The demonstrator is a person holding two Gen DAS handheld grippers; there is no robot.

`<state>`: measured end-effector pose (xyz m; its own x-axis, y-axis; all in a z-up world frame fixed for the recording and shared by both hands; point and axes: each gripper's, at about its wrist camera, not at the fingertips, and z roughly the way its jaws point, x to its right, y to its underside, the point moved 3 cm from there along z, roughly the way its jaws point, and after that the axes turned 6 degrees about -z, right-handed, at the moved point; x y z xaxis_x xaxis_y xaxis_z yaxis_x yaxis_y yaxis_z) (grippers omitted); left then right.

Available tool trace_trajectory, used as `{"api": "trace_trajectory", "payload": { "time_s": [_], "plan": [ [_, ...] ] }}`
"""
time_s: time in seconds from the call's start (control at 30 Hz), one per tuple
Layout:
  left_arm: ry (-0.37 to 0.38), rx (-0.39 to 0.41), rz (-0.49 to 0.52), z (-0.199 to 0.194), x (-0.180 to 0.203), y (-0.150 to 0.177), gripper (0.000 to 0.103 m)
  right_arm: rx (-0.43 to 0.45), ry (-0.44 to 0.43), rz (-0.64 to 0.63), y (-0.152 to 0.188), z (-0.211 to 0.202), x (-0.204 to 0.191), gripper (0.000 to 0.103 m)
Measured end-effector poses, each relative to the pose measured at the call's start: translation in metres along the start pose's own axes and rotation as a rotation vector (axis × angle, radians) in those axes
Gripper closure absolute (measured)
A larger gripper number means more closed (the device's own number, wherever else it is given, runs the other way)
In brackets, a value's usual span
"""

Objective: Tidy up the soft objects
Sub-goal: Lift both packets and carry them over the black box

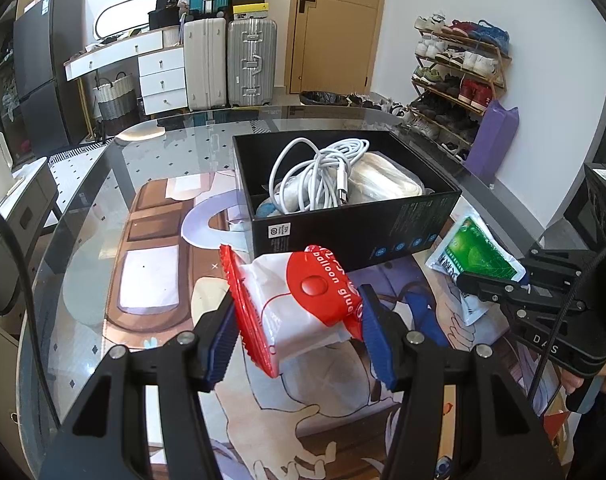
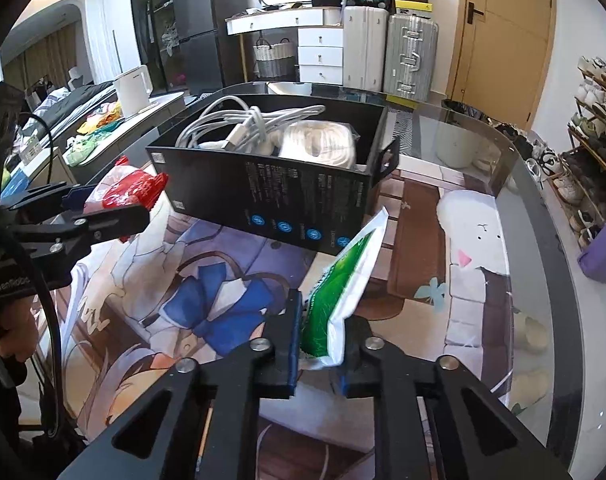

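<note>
**Both grippers loaded, packets held near the box**

Left gripper (image 1: 299, 338): a red-and-white packet (image 1: 299, 308) marked "balloon glue" is being clamped between the two blue pads (image 1: 377, 346). The jaws are being kept partly closed, set by the packet's width. The packet is being gripped at its lower part; most of it is sticking out forward past the fingertips, tilted, with the crimped red edge on the left side. It is being held above the table, just in front of the near wall of the black box (image 1: 343, 224), not touching it as far as can be told.

Right gripper (image 2: 319, 354): a green-and-white pouch (image 2: 339, 292) is being pinched by its bottom edge between nearly closed jaws. The pouch is being held upright, leaning right, with its top corner reaching up beside the near wall of the box; contact there cannot be told.

The box is being seen open on the glass table (image 1: 87, 200), over an illustrated mat (image 2: 207, 304). Inside it, a coiled white cable (image 1: 319, 172) is lying beside a wrapped pale bundle (image 1: 387, 180). The two grippers are being held well apart, left and right of the box's near wall.
</note>
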<state>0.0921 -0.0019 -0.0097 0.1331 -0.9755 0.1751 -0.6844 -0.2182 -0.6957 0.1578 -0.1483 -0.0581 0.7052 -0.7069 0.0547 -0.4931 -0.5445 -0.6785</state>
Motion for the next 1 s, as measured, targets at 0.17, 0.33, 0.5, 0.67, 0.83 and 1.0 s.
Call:
{"api": "trace_trajectory", "payload": {
  "time_s": [0.17,0.33,0.5,0.67,0.83,1.0],
  "plan": [
    [0.002,0.015,-0.006,-0.005,0.000,-0.002,0.047,0.017,0.001,-0.015,-0.002,-0.008,-0.005,0.098],
    [0.001,0.031,-0.016,-0.011,-0.003,-0.005,0.047,0.040,-0.006,-0.026,-0.006,-0.017,-0.009,0.098],
    [0.001,0.055,-0.021,-0.017,-0.006,-0.009,0.047,0.074,-0.011,-0.032,-0.012,-0.032,-0.011,0.098],
    [0.004,0.077,-0.018,-0.021,-0.005,-0.016,0.047,0.108,-0.019,-0.036,-0.021,-0.045,-0.010,0.098],
    [0.003,0.095,-0.013,-0.024,-0.003,-0.023,0.047,0.146,-0.032,-0.038,-0.028,-0.058,-0.010,0.098],
    [-0.004,0.101,-0.008,-0.019,0.000,-0.032,0.047,0.183,-0.043,-0.035,-0.040,-0.065,-0.011,0.098]
  ]
}}
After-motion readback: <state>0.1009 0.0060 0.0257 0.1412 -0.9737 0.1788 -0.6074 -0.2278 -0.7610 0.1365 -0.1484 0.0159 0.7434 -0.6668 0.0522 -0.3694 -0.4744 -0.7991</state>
